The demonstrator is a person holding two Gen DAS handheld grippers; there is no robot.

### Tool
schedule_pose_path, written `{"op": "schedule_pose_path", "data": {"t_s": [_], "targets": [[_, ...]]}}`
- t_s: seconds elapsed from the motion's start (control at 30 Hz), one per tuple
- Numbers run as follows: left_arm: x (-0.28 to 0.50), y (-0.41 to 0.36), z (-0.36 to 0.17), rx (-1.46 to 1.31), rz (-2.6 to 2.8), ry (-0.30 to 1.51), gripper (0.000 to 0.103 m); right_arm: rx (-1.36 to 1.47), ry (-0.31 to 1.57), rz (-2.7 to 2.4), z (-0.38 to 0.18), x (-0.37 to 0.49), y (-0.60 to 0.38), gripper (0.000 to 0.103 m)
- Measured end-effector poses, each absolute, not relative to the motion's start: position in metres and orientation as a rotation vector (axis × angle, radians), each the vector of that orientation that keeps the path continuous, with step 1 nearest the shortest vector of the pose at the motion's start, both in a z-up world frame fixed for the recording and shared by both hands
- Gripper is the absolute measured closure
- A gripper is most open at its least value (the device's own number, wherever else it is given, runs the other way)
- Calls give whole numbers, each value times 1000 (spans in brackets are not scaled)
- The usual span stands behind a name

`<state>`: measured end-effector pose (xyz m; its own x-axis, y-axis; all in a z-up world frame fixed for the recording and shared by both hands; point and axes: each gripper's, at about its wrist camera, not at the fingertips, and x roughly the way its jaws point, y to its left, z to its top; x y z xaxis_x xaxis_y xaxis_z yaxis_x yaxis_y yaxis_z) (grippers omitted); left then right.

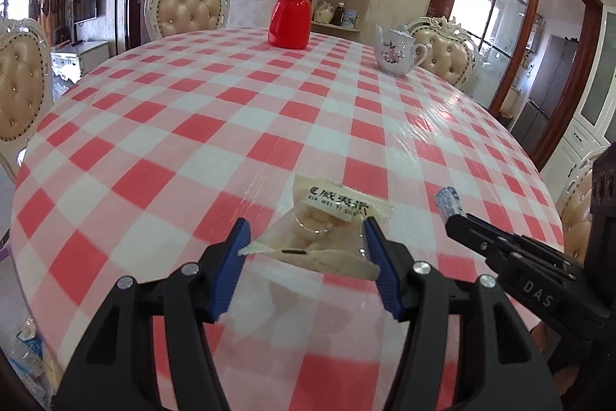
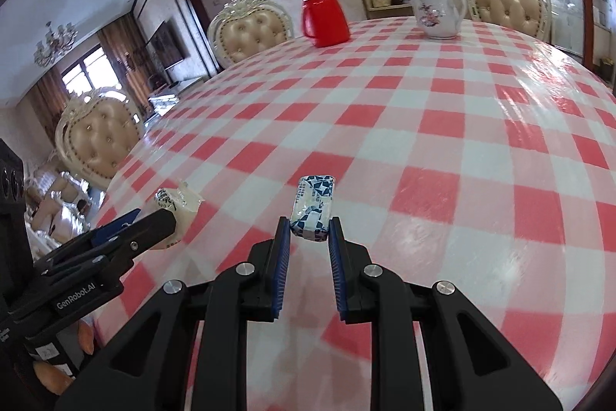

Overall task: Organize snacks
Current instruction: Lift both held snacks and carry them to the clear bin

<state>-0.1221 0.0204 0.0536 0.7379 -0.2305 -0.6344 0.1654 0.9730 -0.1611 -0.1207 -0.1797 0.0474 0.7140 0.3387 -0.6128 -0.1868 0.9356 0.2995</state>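
My left gripper (image 1: 306, 232) is shut on a clear snack packet (image 1: 327, 230) with pale pieces and black Chinese print, held just above the checked table (image 1: 192, 126). The packet also shows in the right wrist view (image 2: 179, 205) between the left gripper's fingers (image 2: 154, 222). My right gripper (image 2: 310, 232) is shut on a small blue-and-white wrapped snack (image 2: 313, 205), which points away from me over the table (image 2: 462, 149). In the left wrist view the right gripper (image 1: 458, 220) comes in from the right with the snack's tip (image 1: 448, 201) sticking out.
A red thermos (image 1: 289, 14) and a white floral teapot (image 1: 398, 51) stand at the table's far side. Padded chairs (image 1: 188, 6) surround the table. Bags lie on the floor at the lower left (image 1: 27, 353). A shelf with jars (image 1: 342, 6) is behind.
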Motion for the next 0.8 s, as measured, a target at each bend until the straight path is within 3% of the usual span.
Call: {"op": "schedule_pose_path", "data": {"t_s": [0.8], "targets": [[-208, 138, 74, -39, -135, 674, 43, 8, 734, 600, 68, -188, -32, 83]]}}
